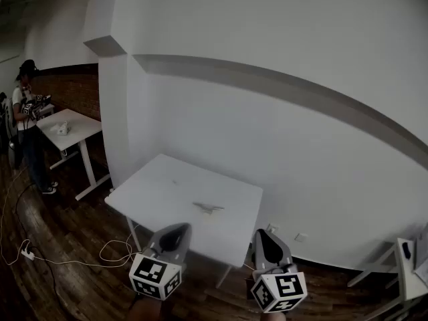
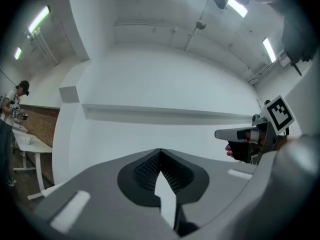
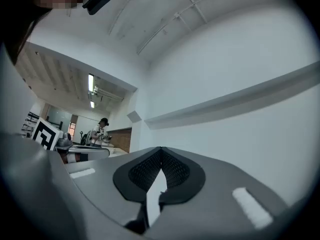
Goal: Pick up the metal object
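Note:
The metal object point(image 1: 208, 208), small, thin and silvery, lies near the middle of the white table point(image 1: 160, 189) in the head view. My left gripper point(image 1: 178, 230) and my right gripper point(image 1: 265, 236) hover side by side at the table's near edge, short of the object and apart from it. Both are shut with nothing between the pads. In the left gripper view the jaws point(image 2: 160, 153) meet in front of a white wall, and the right gripper point(image 2: 245, 134) shows at the right. The right gripper view has shut jaws point(image 3: 161, 150) too. Neither gripper view shows the object.
A white wall with a ledge point(image 1: 281, 85) rises right behind the table. At far left a person point(image 1: 27, 112) stands at a second white desk point(image 1: 73, 127). Cables point(image 1: 80, 256) lie on the dark wooden floor. Another white stand point(image 1: 404, 273) is at the right edge.

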